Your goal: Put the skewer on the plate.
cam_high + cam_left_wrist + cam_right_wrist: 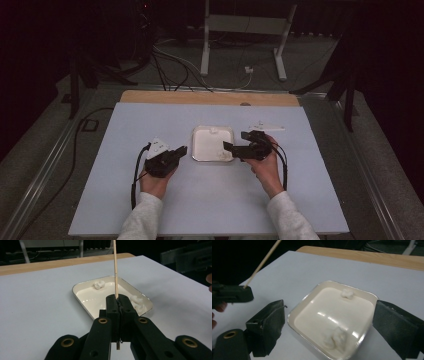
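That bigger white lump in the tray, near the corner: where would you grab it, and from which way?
Take the bigger white lump across its soft middle, coming down from above. It lies low in the tray, close to the raised rim, so a sideways approach would likely hit the rim. The right tool is open with its jaws either side of the tray, so it looks best placed. The left tool is shut on a wooden stick.
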A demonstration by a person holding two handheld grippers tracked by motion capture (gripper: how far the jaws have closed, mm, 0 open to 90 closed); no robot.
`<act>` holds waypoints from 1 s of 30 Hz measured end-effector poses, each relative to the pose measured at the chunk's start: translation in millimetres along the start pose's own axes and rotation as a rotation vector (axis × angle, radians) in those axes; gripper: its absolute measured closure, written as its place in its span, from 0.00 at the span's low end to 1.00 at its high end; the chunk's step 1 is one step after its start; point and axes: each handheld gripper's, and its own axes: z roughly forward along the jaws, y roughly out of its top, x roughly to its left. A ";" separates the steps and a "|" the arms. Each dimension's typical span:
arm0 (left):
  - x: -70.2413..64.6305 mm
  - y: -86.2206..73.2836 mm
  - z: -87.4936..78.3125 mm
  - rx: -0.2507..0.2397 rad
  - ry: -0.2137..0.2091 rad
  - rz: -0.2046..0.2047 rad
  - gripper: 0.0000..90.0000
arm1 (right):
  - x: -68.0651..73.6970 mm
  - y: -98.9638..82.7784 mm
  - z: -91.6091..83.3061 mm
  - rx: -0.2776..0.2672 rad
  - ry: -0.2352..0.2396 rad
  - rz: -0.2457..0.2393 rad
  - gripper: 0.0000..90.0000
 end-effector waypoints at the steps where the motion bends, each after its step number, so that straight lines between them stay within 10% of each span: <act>1: -0.7 0.9 0.9 0.001 0.001 -0.002 1.00 | -0.9 -1.3 -2.1 -0.001 -0.005 -0.007 0.12; 30: -8.6 17.4 64.4 0.068 0.095 -0.100 0.99 | -20.0 -46.4 -81.7 -0.082 -0.098 -0.030 0.11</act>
